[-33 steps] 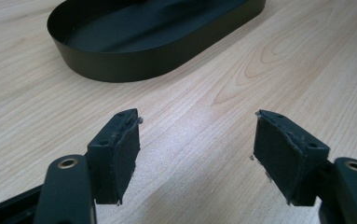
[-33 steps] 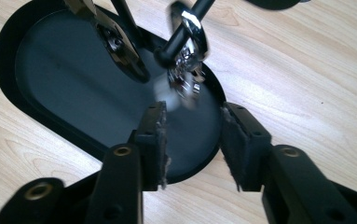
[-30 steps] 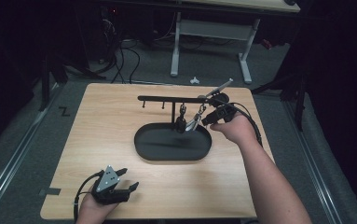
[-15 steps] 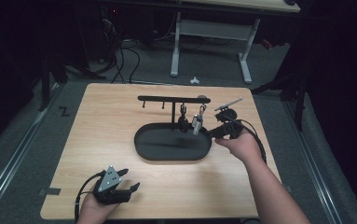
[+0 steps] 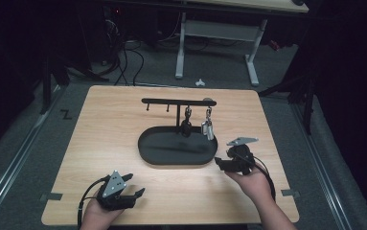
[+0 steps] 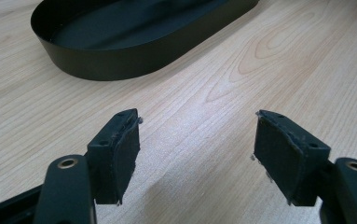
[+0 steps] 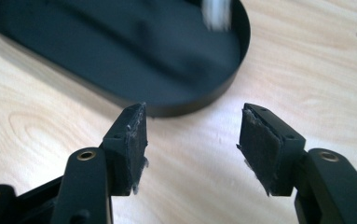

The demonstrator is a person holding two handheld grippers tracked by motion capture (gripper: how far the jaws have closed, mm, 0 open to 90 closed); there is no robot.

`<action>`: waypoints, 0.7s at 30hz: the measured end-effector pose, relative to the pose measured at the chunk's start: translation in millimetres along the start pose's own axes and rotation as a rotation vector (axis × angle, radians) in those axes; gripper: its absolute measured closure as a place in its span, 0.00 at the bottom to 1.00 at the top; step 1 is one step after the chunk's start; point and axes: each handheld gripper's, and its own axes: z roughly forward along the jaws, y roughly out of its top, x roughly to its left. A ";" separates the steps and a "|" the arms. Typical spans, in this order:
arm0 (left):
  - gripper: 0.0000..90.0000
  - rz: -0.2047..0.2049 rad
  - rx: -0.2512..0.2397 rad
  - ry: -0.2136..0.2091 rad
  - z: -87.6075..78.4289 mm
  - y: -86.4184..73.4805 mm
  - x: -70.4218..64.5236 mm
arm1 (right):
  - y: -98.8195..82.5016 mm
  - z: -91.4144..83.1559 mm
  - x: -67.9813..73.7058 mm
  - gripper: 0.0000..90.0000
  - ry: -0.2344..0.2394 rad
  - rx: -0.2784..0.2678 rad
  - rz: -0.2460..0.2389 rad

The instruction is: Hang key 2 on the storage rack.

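The high view shows a wooden table point(image 5: 123, 129) with a black oval tray point(image 5: 171, 160) in the middle, and from this tray rises a post with a black hanging rack point(image 5: 178, 101) across its top. Two things hang from the right part of the bar, so they stay off the table and over the tray: a dark key fob point(image 5: 187, 127) beside the post and a silver keychain point(image 5: 208, 128) more to the right, close to the end of the bar. Two small hooks on the left part of the bar look free. The right gripper point(image 5: 223, 164) is low at the right end of the tray, apart from the hanging things, and the right gripper view looks over the tray rim point(image 7: 204, 100) with bare wood between its pads. Its jaws have just been opening and now they stand wide with nothing between them, which fits, I think, a hand that has let go of the silver keychain on its hook and draws away from it. The left gripper point(image 5: 135, 194) rests at the near left edge of the table, well apart from the rack; its jaws are also wide apart and hold nothing, as the left gripper view shows only wood between the pads point(image 6: 120, 154). It seems to wait there so the other hand has room for the work.
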 end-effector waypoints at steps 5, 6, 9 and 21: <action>0.35 0.004 -0.001 0.010 0.7 -0.3 -1.1 | -40.5 -3.7 -2.9 0.42 -0.004 -0.077 0.029; 0.35 0.005 -0.005 0.020 0.9 0.0 -1.8 | -49.1 -4.6 -4.3 0.40 -0.009 -0.092 0.027; 0.35 0.000 -0.003 0.023 1.0 0.1 -2.4 | -68.0 -7.2 -6.4 0.38 -0.031 -0.122 0.037; 0.34 -0.038 0.006 0.084 3.6 0.3 -5.2 | -101.9 -20.3 -10.4 0.35 -0.050 -0.226 0.092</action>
